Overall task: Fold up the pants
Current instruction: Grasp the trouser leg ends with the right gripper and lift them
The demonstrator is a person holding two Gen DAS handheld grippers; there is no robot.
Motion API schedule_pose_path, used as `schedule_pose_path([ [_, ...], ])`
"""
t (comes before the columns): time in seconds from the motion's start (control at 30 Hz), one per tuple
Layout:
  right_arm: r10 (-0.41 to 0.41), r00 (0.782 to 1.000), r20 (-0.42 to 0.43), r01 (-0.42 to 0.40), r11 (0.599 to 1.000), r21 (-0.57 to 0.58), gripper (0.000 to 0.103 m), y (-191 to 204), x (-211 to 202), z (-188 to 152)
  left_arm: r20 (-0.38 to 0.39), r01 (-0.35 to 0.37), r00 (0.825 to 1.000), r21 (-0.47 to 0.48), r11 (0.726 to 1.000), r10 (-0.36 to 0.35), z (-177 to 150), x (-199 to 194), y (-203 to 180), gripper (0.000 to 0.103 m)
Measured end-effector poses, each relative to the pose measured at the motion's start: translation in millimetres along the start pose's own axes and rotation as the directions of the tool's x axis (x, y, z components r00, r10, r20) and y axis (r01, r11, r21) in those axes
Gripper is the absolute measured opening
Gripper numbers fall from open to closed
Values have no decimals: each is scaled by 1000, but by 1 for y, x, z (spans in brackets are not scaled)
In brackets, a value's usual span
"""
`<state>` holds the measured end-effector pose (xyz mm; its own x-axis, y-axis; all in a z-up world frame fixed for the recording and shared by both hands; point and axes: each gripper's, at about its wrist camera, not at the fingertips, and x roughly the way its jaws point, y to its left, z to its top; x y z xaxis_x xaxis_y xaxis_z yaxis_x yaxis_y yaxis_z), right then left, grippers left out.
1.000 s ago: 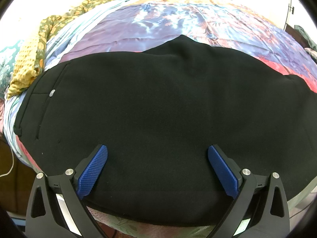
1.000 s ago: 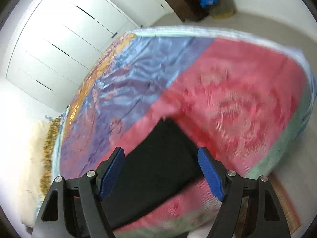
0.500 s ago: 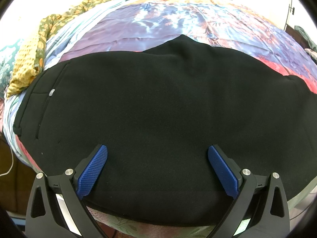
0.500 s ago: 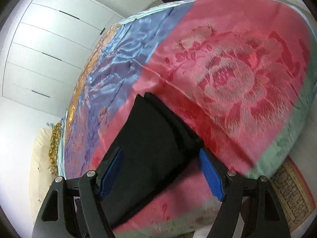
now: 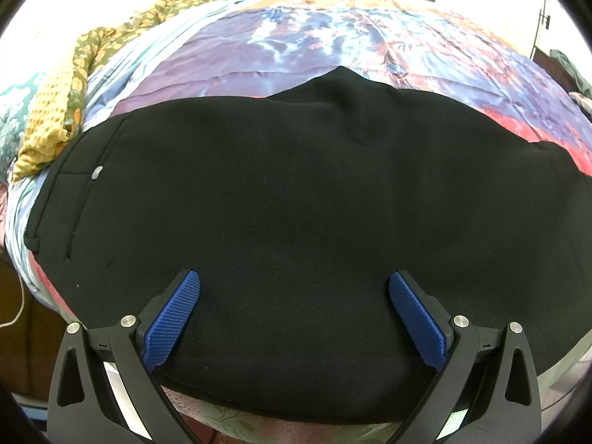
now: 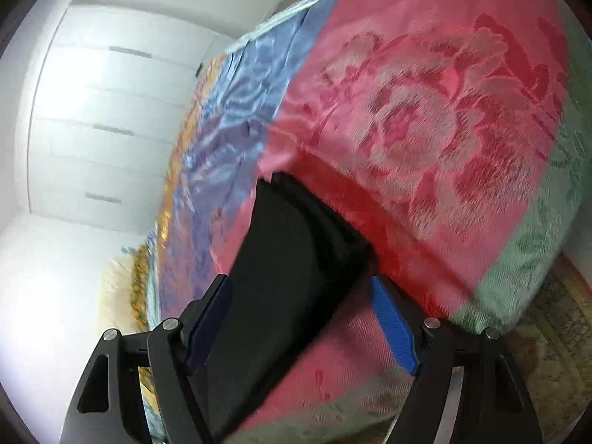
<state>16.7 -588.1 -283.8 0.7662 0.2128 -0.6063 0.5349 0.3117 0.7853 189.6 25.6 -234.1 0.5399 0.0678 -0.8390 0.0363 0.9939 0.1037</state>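
Observation:
Black pants lie flat across the near part of a bed, waistband and pocket with a small grey button at the left. My left gripper is open and hovers just above the pants near their front edge, holding nothing. In the right wrist view the leg end of the pants lies on the pink part of the bedspread. My right gripper is open, tilted, close over the leg hem, holding nothing.
The satin bedspread is blue-purple far off and pink with flowers near the foot. A yellow-green patterned cloth lies bunched at the far left. White wardrobe doors stand beyond the bed. A patterned rug covers the floor at right.
My right gripper has swung down and closer to the leg end of the pants, rolling to one side. My left gripper and the pants have not moved.

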Motion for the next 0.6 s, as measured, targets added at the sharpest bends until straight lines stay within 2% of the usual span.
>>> schedule_pose_path([
  [0.03,-6,1000,-4,6,999,-33,76,5,4,0,2,-1,1000,-1,1000,1,0,0,0,102],
  [0.1,33,999,28,-31,998,-52,77,9,6,1,2,-2,1000,-1,1000,2,0,0,-1,102],
  [0.17,94,991,91,-92,995,-24,77,8,7,4,0,1,1000,-1,1000,-1,0,0,0,102],
  [0.23,122,984,130,-123,992,-4,77,5,7,4,-1,4,1000,0,1000,-4,1,0,0,102],
  [0.33,63,990,126,-65,998,5,76,4,14,7,4,4,1000,1,1000,-4,0,-1,0,102],
  [0.43,-66,997,42,70,991,-110,72,22,27,5,10,3,1000,0,1000,-3,-1,-1,0,102],
  [0.47,-86,996,25,89,987,-135,57,27,29,4,11,3,1000,0,1000,-3,-1,-1,0,102],
  [0.5,-98,995,7,98,984,-146,25,28,30,4,12,5,1000,0,1000,-5,-1,-1,0,102],
  [0.53,-119,993,-9,117,983,-145,14,27,31,5,13,6,1000,1,1000,-6,-1,-1,0,102],
  [0.6,-122,993,-7,120,984,-131,12,25,29,4,13,10,1000,3,1000,-10,-1,-1,1,102],
])
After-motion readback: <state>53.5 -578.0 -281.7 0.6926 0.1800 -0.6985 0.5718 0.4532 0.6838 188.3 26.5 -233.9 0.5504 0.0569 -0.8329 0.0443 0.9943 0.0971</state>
